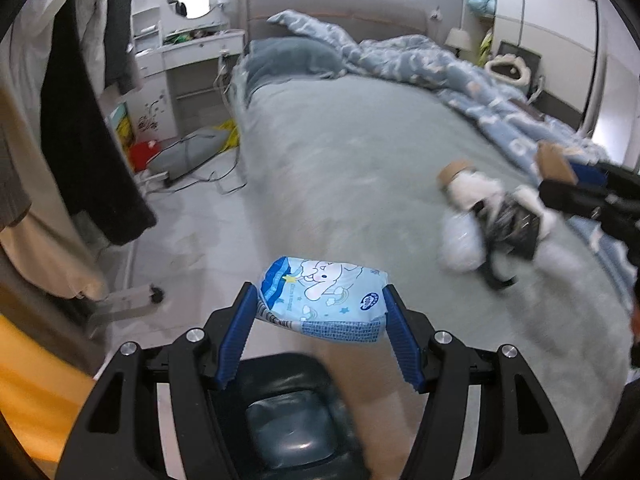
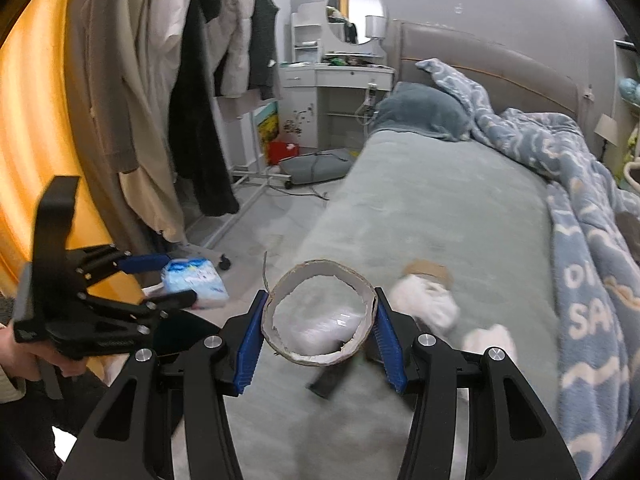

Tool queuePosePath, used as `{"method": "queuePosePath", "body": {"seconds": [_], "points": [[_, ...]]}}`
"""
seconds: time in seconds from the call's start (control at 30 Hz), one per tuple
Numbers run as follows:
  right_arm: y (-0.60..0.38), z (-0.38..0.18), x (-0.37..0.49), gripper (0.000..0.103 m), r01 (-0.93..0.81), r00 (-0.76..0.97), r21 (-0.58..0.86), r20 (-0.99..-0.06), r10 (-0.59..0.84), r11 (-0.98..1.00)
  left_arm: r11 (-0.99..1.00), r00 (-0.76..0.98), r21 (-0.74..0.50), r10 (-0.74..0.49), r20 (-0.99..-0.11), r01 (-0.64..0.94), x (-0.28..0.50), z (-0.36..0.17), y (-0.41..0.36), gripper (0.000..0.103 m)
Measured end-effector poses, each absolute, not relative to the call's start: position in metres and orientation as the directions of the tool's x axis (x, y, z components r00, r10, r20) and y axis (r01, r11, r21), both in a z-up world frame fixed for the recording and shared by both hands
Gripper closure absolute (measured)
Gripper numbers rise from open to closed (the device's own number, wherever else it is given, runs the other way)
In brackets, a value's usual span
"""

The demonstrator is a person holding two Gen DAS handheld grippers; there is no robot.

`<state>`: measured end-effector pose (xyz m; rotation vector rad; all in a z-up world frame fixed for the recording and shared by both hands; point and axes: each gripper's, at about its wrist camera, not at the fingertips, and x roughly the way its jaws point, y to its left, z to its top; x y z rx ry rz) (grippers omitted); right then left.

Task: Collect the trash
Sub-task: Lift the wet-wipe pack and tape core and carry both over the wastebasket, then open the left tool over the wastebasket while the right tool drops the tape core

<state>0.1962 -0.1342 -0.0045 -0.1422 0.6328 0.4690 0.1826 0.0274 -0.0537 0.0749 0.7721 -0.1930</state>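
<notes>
- your left gripper [image 1: 322, 312] is clamped on a blue cartoon tissue pack [image 1: 324, 300], a blue pad pressing each end; the pack hangs over the floor strip beside the bed, with a dark bin [image 1: 288, 420] right below it.
- your right gripper [image 2: 320, 320] is closed on a cardboard roll [image 2: 320, 312], squeezing both sides of its open ring, held above the grey-green bed sheet [image 2: 440, 208].
- more litter sits on the sheet just past the roll: white crumpled tissues [image 2: 428, 300], a second brown tube [image 1: 454, 170] and a dark black item [image 1: 508, 220], too blurred to name.
- the blue patterned duvet [image 2: 580, 200] is heaped along the bed's far side, walling off that edge.
- on your left, hanging coats [image 2: 168, 100] on a wheeled rack crowd the aisle; a rack caster [image 1: 158, 294] stands near the pack.
- toward the dressing table [image 2: 340, 76], cables and a grey cushion [image 2: 316, 166] lie on the floor; the middle of the sheet is bare.
</notes>
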Motion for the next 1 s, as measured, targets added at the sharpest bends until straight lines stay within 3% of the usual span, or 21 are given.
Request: {"method": "queuePosePath", "body": {"seconds": [0.57, 1.0], "points": [[-0.039, -0.044, 0.207, 0.051, -0.543, 0.567, 0.124, -0.676, 0.471, 0.831, 0.993, 0.457, -0.102, -0.117, -0.882, 0.059, 0.191, -0.13, 0.108, 0.037], [0.002, -0.075, 0.221, 0.051, -0.558, 0.467, 0.173, -0.743, 0.48, 0.811, 0.983, 0.258, -0.186, -0.18, -0.949, 0.002, 0.181, -0.173, 0.133, 0.036]]}}
